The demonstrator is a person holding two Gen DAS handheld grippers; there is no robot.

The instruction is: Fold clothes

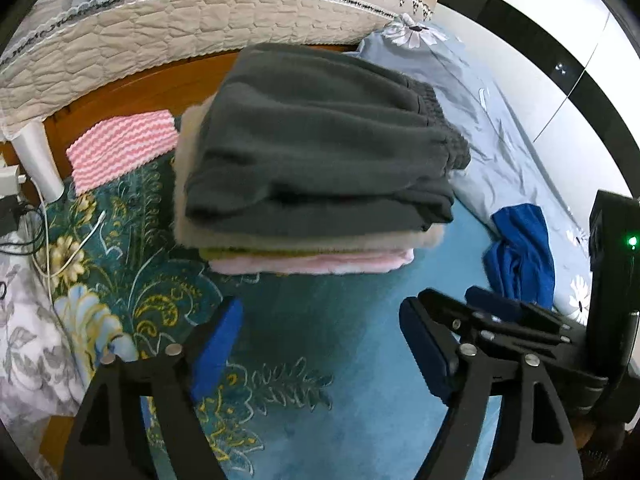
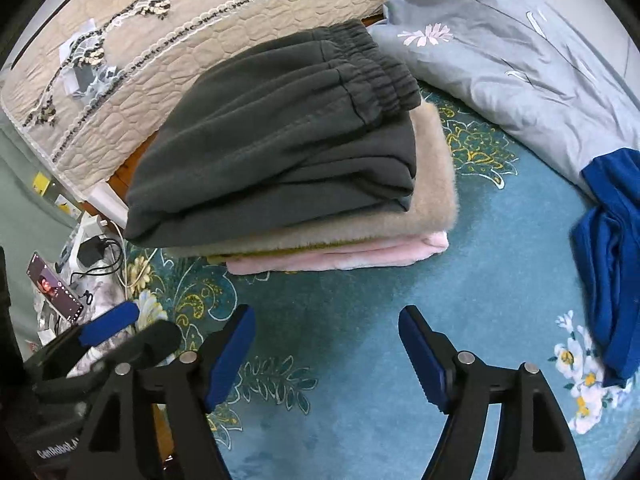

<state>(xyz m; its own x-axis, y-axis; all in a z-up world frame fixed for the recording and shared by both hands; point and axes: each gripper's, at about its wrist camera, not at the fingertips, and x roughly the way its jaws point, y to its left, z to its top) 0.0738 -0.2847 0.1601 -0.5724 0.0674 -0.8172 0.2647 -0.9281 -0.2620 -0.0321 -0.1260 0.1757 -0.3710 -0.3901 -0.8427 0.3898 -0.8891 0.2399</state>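
Dark grey trousers (image 2: 276,140) folded atop stack, both jaws apart and empty over bed (image 2: 360,320); next, likely reaching for crumpled blue garment (image 2: 612,280) at right edge.

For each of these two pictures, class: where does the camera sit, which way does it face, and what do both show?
Left wrist: on the left gripper, tilted down at the stack topped by dark grey trousers; its open fingers and the right gripper show.
Right wrist: on the right gripper, tilted down at the same trousers; its open fingers and the left gripper show.
Shared: stack, blue garment, teal bedspread.
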